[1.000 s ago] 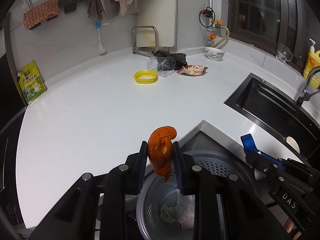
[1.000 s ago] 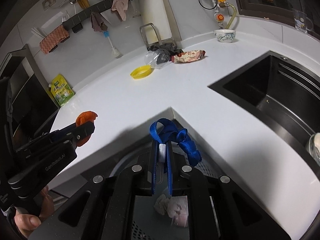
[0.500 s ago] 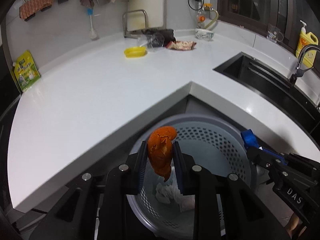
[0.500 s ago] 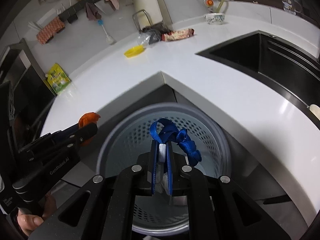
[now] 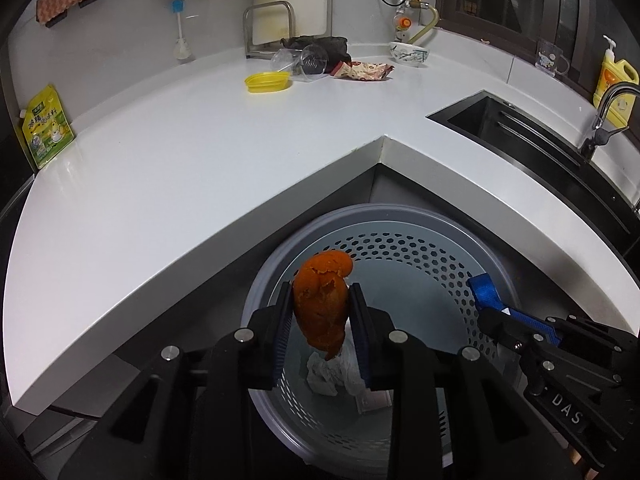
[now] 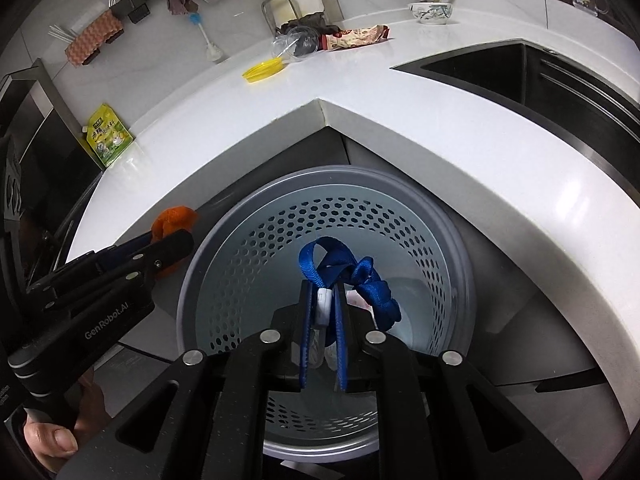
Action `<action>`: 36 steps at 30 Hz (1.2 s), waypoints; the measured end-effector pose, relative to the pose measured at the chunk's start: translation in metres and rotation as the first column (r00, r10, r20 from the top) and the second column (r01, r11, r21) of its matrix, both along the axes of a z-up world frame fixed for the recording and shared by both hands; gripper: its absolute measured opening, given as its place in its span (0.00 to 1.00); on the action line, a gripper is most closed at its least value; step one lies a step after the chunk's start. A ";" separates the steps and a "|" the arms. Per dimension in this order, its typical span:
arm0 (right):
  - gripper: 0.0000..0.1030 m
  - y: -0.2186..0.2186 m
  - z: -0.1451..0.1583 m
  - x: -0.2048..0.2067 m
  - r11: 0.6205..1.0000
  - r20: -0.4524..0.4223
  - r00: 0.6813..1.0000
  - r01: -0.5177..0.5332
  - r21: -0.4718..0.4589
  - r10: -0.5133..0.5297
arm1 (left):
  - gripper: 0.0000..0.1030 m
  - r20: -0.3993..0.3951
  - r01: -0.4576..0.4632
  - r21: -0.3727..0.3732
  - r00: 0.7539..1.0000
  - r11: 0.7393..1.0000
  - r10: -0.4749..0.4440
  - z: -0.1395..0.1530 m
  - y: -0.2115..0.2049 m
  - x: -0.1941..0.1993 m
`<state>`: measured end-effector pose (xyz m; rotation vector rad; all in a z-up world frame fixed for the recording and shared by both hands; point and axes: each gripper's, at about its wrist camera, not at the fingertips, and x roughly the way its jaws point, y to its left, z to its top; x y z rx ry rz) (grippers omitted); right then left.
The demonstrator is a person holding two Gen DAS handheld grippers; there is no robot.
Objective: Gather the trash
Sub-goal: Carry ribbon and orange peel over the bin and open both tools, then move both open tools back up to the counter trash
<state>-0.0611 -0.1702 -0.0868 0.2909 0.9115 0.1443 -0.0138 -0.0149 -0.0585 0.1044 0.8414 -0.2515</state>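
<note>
At the bottom centre of my left view, my left gripper (image 5: 320,320) is clamped on an orange peel (image 5: 322,304), held over the perforated bin (image 5: 400,248) so it should fall beside the crumpled tissue (image 5: 332,372) when I let go. My right gripper (image 6: 323,312), closed on a knotted blue strap (image 6: 352,272), hangs over the same bin for the same reason. Farther up the frame, on the white counter (image 5: 200,152), a yellow lid (image 5: 267,81), a tipped clear cup (image 5: 308,62) and a snack wrapper (image 5: 362,71) wait uncollected.
</note>
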 end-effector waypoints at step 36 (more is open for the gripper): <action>0.61 -0.007 0.014 -0.007 0.999 0.076 0.996 0.041 -0.029 -0.039 | 0.89 0.065 -0.049 -0.031 0.997 0.998 0.051 0.016 0.017 -0.005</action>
